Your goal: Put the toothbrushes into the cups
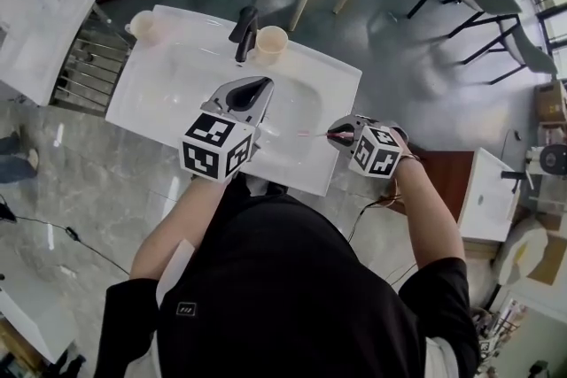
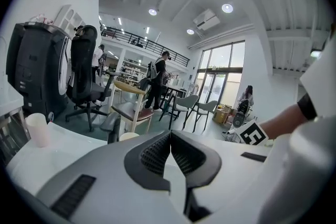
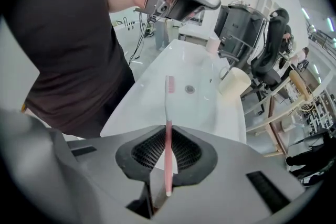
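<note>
Right gripper view shows the right gripper (image 3: 168,153) clamped on a pink toothbrush (image 3: 169,113) near its handle end, with the bristle head pointing away over the white basin (image 3: 210,113). The left gripper (image 2: 170,150) is closed on nothing, above the basin's near side. One cup (image 1: 271,44) stands just right of the tap (image 1: 245,29), and a second cup (image 1: 142,27) sits at the far left corner. The toothbrush looks light, thin and stiff. Its smooth plastic could swivel between the pads, so a hold low on the handle seems right, leaving the long end free to drop into a cup.
</note>
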A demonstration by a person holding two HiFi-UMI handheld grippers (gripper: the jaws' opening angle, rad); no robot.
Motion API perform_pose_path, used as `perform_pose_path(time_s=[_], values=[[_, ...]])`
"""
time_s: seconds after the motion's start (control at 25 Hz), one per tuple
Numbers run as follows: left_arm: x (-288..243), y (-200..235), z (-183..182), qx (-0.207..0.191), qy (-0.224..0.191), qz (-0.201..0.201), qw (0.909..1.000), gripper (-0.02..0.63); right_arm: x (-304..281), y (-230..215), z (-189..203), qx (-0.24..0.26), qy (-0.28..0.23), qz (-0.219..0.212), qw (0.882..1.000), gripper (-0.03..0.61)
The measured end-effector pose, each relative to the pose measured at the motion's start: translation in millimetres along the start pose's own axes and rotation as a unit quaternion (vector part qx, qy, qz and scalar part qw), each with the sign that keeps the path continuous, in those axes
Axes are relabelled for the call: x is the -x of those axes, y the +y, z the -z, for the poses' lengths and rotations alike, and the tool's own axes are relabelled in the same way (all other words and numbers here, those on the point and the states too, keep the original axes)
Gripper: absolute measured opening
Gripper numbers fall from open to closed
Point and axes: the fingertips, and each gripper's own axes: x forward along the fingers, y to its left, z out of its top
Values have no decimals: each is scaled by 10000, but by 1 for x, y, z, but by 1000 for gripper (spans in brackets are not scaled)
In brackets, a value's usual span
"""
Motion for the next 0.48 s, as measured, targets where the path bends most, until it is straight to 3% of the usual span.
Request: perform_pose_path(time_s=[0.2,0.48], values=[[-2,-10,-17,-167,-67,-68,9998,17,22,-5,-16,132,-297,212,9992,52],[2,-16,-31,-226,-222,-314,9990,17,57,-16,-38,-547,-1349,389,9886,52]])
